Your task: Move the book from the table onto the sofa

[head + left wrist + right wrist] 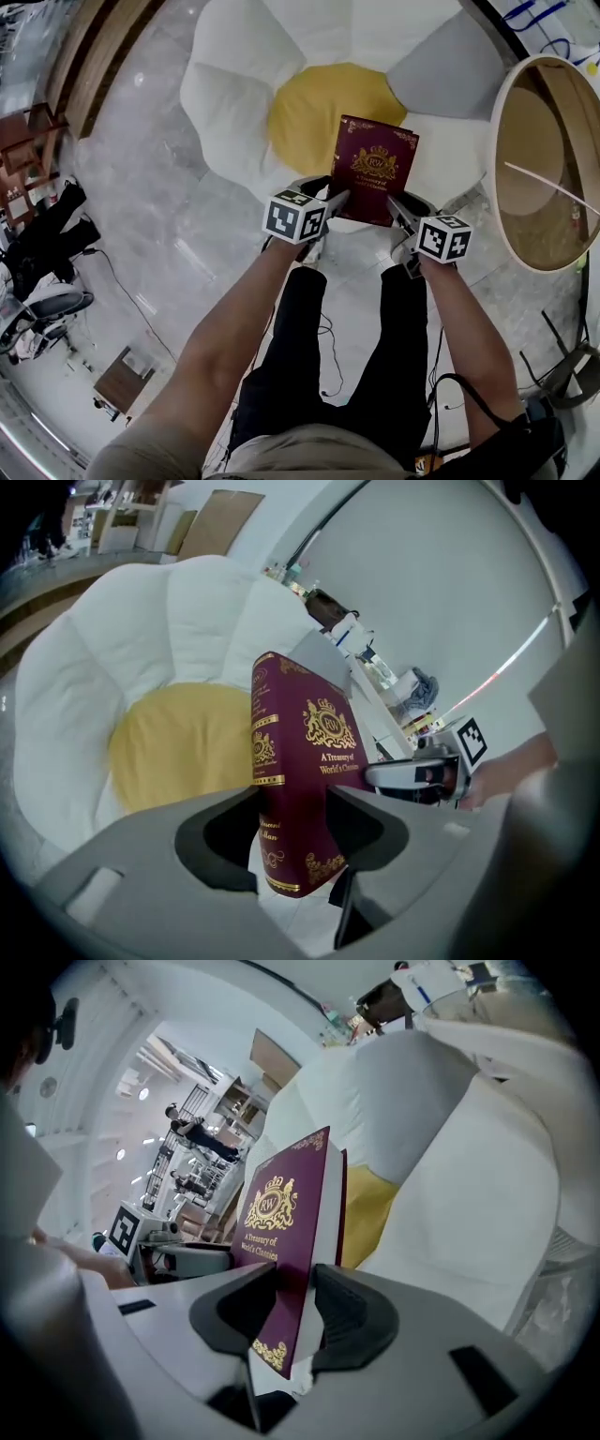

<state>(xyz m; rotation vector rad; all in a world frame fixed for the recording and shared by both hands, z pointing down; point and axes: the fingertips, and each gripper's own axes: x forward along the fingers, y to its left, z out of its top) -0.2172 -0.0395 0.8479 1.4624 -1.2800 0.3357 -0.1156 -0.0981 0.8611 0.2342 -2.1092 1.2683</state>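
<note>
A glossy, pale marble floor is seen at the left, and on it a flower-shaped sofa of plump white padded petals around a round yellow cushion. A hardback book bound in smooth maroon is held clear of the round worktop, over the sofa's front edge where the yellow centre meets the near petals. Whether the sofa is touched cannot be told.

The book's lower spine-side corner is clamped between the grey fingers of the left gripper, with the book shown standing up from that gripper in its own view. The opposite lower corner is pinched across the cover and white page block by the fingers of the right gripper, as the right gripper view confirms of the book and gripper. A cube with square black-and-white markers is carried on each gripper.

At the far right the worktop is seen, oval in outline, wood-toned and white-rimmed.

Stamped in gold on the cover are a crowned crest lettered "RW" and the title "A Treasury of World's Classics"; gold bands and scrollwork are carried on the spine.
</note>
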